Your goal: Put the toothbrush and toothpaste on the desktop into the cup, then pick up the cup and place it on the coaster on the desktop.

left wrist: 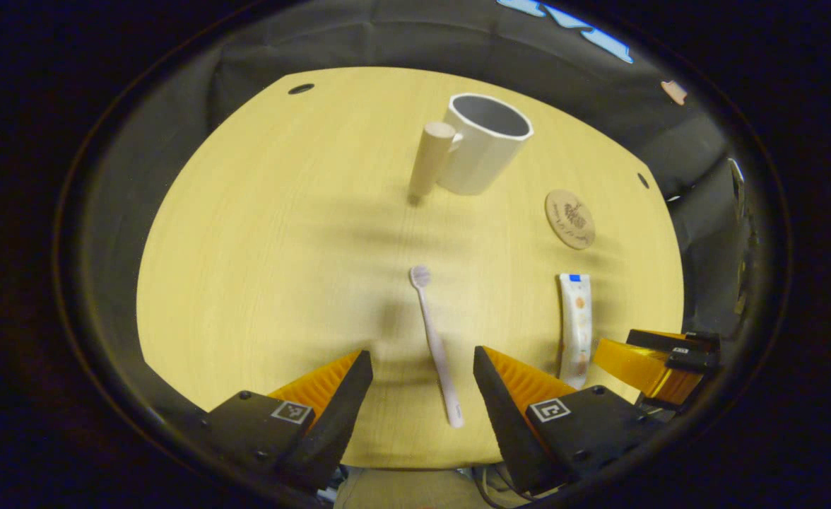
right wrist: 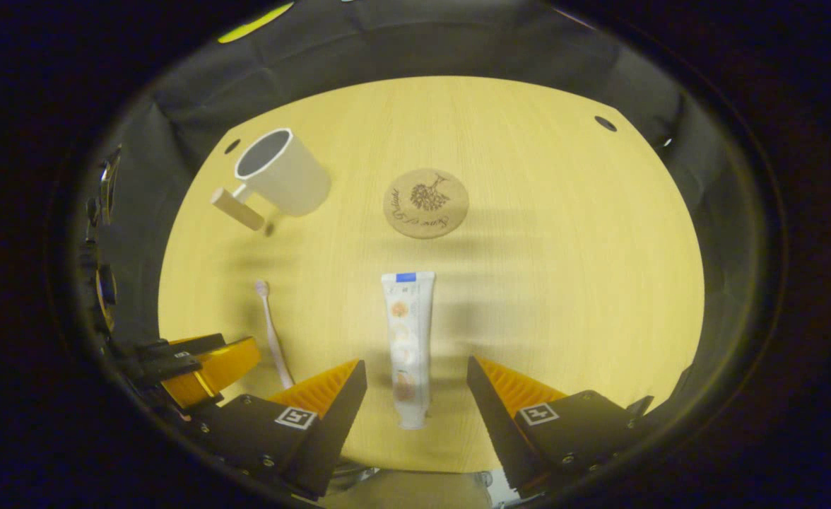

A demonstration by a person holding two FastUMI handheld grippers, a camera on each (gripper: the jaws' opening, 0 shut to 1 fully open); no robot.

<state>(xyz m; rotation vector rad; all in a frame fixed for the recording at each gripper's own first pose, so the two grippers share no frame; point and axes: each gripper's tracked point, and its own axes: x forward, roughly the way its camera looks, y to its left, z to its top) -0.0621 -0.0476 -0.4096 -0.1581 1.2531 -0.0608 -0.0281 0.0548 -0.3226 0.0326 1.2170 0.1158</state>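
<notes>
Both grippers are spread wide and hold nothing. In the left gripper view the left gripper (left wrist: 422, 367) straddles the toothbrush (left wrist: 435, 346) at lower centre; in the right gripper view the right gripper (right wrist: 415, 382) straddles the toothpaste (right wrist: 407, 346). Cup (left wrist: 482, 141) stands upper centre, coaster (left wrist: 569, 218) to its right. Best to descend squarely and pinch the thin handle mid-length. The cup's inside is partly hidden, and the coaster's print is unreadable.

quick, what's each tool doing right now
Left tool: open, empty, above the pale pink toothbrush.
Right tool: open, empty, above the white toothpaste tube.
</notes>
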